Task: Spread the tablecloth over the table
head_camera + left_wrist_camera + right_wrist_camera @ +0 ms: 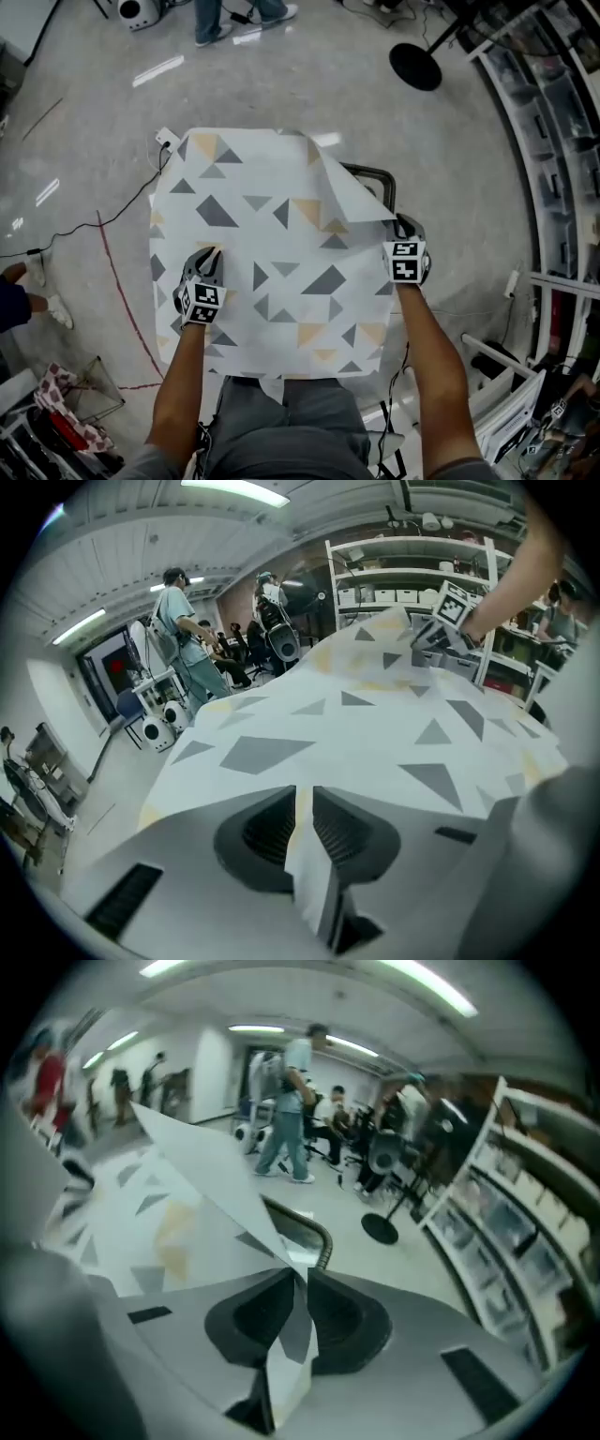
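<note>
Tablecloth (pixel 272 234) is mostly draped over the table (pixel 373 173) already, with the left gripper (pixel 212 256) and right gripper (pixel 405 225) each pinched shut on a fold of it, so I'd say we're mid-spread and next up is pulling that flipped-back far right corner (pixel 354 195) flat.

Grey floor (pixel 309 84) is reflecting the ceiling light strips (pixel 234 489). Shelves (pixel 562 103) are lining the right side; a black round stand base (pixel 415 67) is sitting near them. People (pixel 183 621) are standing beyond.
</note>
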